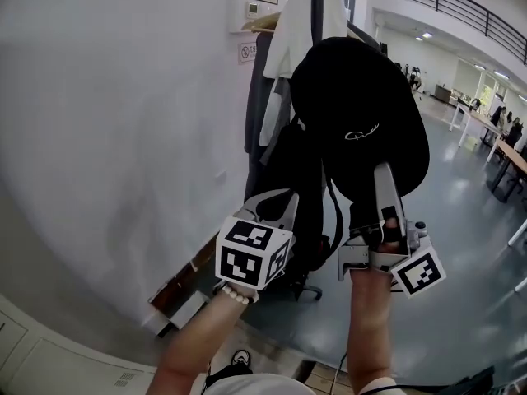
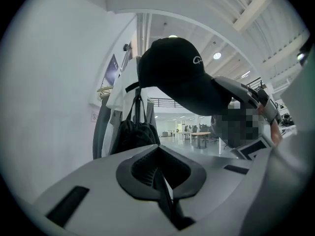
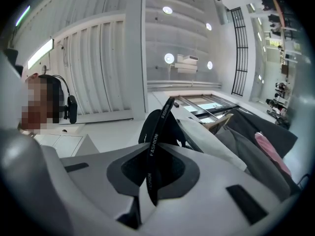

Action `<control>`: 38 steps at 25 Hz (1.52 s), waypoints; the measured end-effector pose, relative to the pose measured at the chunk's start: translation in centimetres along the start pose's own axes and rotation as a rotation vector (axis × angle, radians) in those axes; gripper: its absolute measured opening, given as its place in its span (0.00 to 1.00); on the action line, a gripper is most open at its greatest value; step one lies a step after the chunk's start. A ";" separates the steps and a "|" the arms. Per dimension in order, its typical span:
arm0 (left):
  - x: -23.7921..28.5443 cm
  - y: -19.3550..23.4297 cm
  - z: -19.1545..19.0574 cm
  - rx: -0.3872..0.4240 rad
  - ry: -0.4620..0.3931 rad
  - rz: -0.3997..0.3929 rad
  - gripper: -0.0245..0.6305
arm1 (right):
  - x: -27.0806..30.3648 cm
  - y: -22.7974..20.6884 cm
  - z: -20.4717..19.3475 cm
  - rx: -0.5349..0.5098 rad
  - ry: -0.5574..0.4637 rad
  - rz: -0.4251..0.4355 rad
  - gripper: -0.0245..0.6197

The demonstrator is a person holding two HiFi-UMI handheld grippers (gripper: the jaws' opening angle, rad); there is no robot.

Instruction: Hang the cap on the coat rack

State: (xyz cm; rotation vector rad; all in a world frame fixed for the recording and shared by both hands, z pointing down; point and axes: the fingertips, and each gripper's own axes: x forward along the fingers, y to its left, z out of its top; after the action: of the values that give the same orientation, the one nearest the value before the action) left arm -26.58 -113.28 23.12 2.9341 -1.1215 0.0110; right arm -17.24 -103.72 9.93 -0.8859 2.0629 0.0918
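**Cap held up in front of the coat rack**

Hooks on the coat rack (image 1: 317,6) are lost to me. The cap (image 1: 354,113) covers the pole's middle in my head view, and the picture's top edge cuts off the rest. I also cannot tell whether the cap touches the rack or only hangs before it.

A white garment (image 1: 284,23), a grey coat (image 1: 257,97) and a black bag (image 1: 300,188) crowd the rack's left side against the wall (image 1: 107,138). They stand just behind where I am holding the cap. Tables (image 1: 502,151) show far off to the right on the grey floor (image 1: 461,270).

The right gripper (image 1: 380,188) points upward, its jaws clamped on a black strap (image 3: 155,141) lettered FASHION that runs up to the cap. The left gripper (image 1: 276,208) sits lower and just left, jaws together with nothing between them.

The cap is black with a rounded crown and a small white stitched mark (image 2: 197,59) on its front.
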 end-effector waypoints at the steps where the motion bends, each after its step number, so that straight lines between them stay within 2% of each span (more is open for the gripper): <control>1: 0.8 0.8 0.6 0.004 -0.008 -0.001 0.04 | 1.4 -0.4 0.1 -0.005 -0.012 0.016 0.07; 4: 2.7 3.0 1.6 0.014 -0.021 -0.006 0.04 | 5.0 -1.3 0.6 -0.028 -0.054 0.060 0.07; 8: 3.0 3.3 2.4 0.029 -0.036 -0.016 0.04 | 7.4 -0.1 2.2 -0.043 -0.097 0.122 0.07; 13: 3.2 4.2 2.9 0.028 -0.043 -0.014 0.04 | 10.0 -0.5 3.1 -0.058 -0.121 0.131 0.07; 18: 3.1 5.2 2.3 0.006 -0.047 -0.024 0.04 | 9.5 -3.8 1.1 -0.005 -0.106 0.065 0.07; 23: 3.4 5.0 1.6 -0.007 -0.046 -0.044 0.04 | 5.4 -7.4 -1.9 0.095 -0.089 -0.023 0.07; 32: 3.5 3.4 -0.5 -0.030 -0.010 -0.049 0.04 | -0.1 -9.9 -5.3 0.165 -0.054 -0.134 0.07; 38: 3.3 2.3 -1.5 -0.003 0.012 -0.018 0.04 | -2.9 -10.5 -7.8 0.197 -0.015 -0.187 0.07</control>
State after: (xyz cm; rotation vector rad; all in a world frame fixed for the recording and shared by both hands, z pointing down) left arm -25.64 -117.22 24.65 2.9372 -1.0922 0.0274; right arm -15.03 -112.75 19.54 -0.9462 1.9269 -0.2017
